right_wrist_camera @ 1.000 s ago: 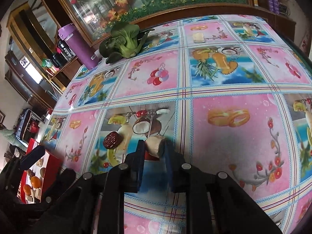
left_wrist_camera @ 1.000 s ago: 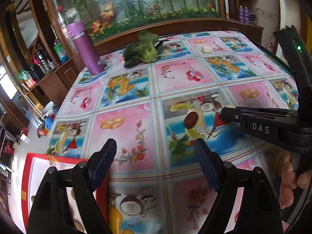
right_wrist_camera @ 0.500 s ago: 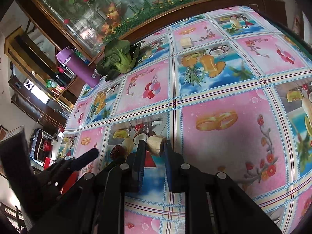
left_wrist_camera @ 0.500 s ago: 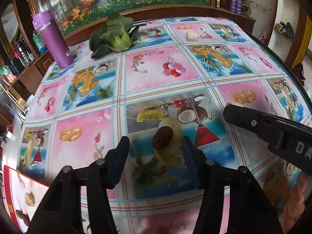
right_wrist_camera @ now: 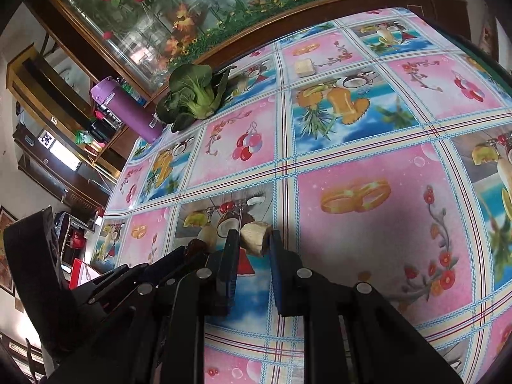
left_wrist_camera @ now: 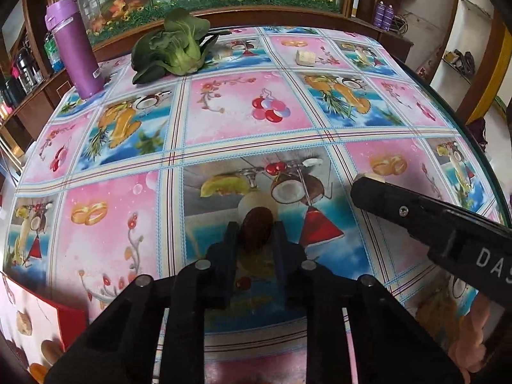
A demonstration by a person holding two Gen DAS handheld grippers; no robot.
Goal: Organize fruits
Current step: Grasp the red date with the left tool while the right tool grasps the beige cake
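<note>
Since a second ago my left tool [left_wrist_camera: 256,233] has closed on the date [left_wrist_camera: 258,228], low on the counter [left_wrist_camera: 249,108]. Right view: right tool [right_wrist_camera: 254,240] grips the pale chunk [right_wrist_camera: 253,236]. Next, I judge, both go to the red tray [left_wrist_camera: 68,323].

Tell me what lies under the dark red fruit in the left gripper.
Under the dark red fruit, between the left gripper's closed fingers, is the patterned tablecloth, at a printed coconut-drink picture. The fruit's underside, and whether it touches the cloth, is hidden.
</note>
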